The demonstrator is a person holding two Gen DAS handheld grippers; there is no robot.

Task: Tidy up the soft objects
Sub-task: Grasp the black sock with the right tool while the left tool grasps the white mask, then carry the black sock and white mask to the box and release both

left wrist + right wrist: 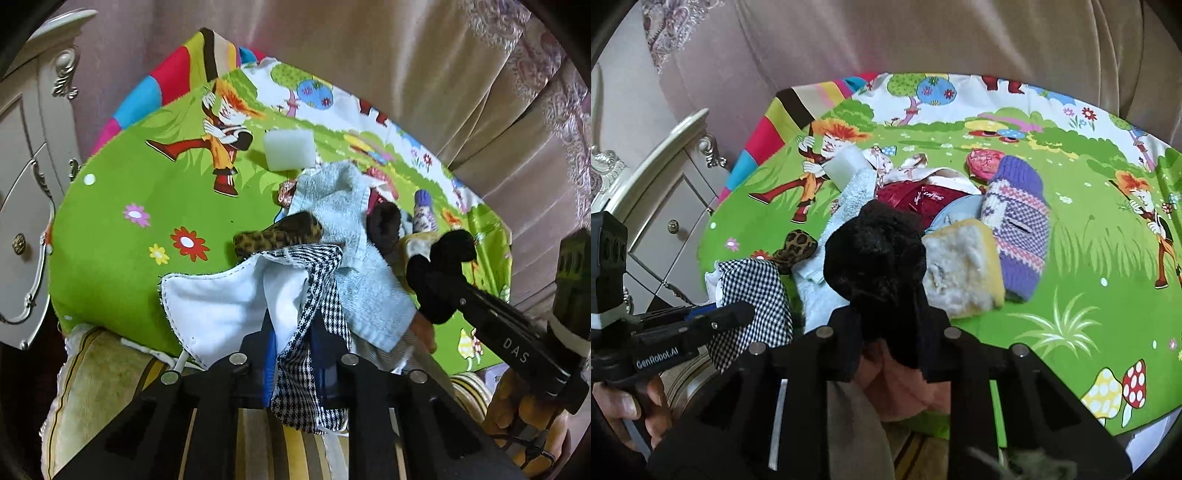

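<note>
Left gripper (295,354) has its fingers narrow, clamped on a houndstooth cloth (317,295) with a white lining; the cloth hangs bunched between them over the near edge of the cartoon-print sheet (122,258). From the right wrist view the same cloth (753,291) sits at the left, pinched by that gripper (738,317), with a hand (631,410) on its handle.

Right gripper (890,343) fingers also narrow, pinching a black fuzzy sock (875,251), which bulges up ahead of them. In the left wrist view that sock (443,266) shows at the tip of the right gripper (439,295).

Pile of soft items in the middle of the sheet: light blue towel (354,236) under both held pieces, leopard-print piece (280,232) just beside the houndstooth cloth, yellow sponge (964,269) touching the black sock's right side, purple knitted piece (1019,225) right of the sponge, maroon fabric (923,199) behind the sock, pink item (982,164) further back. White sponge block (290,149) lies apart at the far side.

White ornate cabinet (26,206) stands left of the sheet; curtains (406,66) behind.
</note>
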